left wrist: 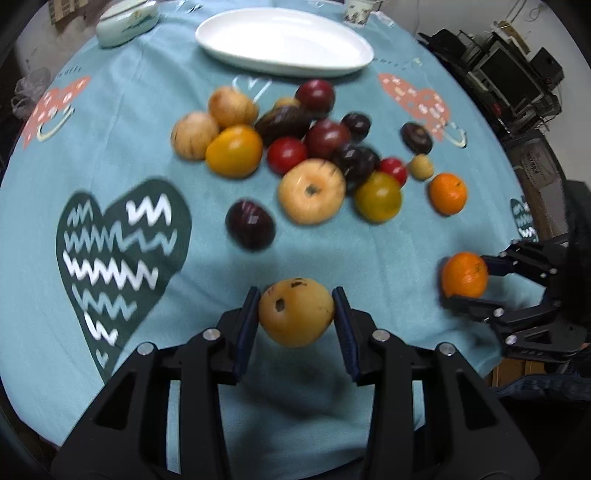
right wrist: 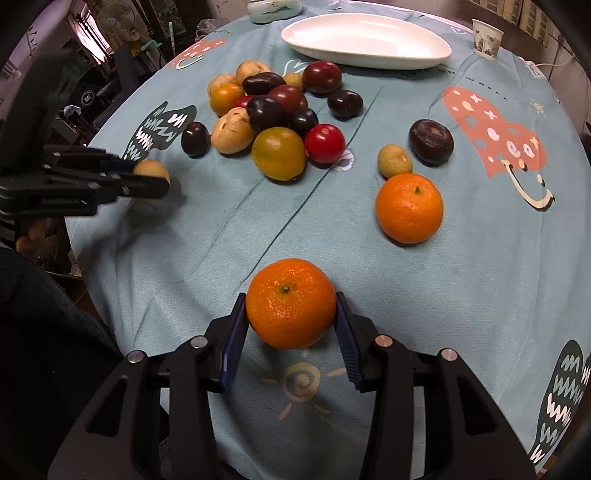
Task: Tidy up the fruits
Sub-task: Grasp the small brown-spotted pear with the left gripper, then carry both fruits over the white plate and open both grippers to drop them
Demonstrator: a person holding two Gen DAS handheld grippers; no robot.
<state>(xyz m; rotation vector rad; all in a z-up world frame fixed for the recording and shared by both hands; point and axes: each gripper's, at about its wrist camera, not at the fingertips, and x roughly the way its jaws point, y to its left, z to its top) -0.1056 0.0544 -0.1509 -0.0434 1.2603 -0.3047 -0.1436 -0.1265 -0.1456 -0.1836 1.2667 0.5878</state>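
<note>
My left gripper [left wrist: 296, 314] is shut on a yellow-brown spotted fruit [left wrist: 295, 312] and holds it above the blue tablecloth; it also shows in the right wrist view [right wrist: 149, 177]. My right gripper [right wrist: 291, 317] is shut on an orange mandarin [right wrist: 291, 302]; it shows in the left wrist view [left wrist: 463, 284] at the right. A pile of mixed fruits [left wrist: 295, 147] lies mid-table: plums, tomatoes, yellow and tan fruits. A second mandarin [right wrist: 409, 208] lies alone on the cloth. A white oval plate [left wrist: 284, 42] stands empty beyond the pile.
A paper cup [right wrist: 487, 38] stands at the far right by the plate. A pale ceramic dish [left wrist: 125, 22] sits at the far left. A dark round fruit [right wrist: 431, 141] and a small tan one [right wrist: 394, 160] lie apart. The table edge curves near on both sides.
</note>
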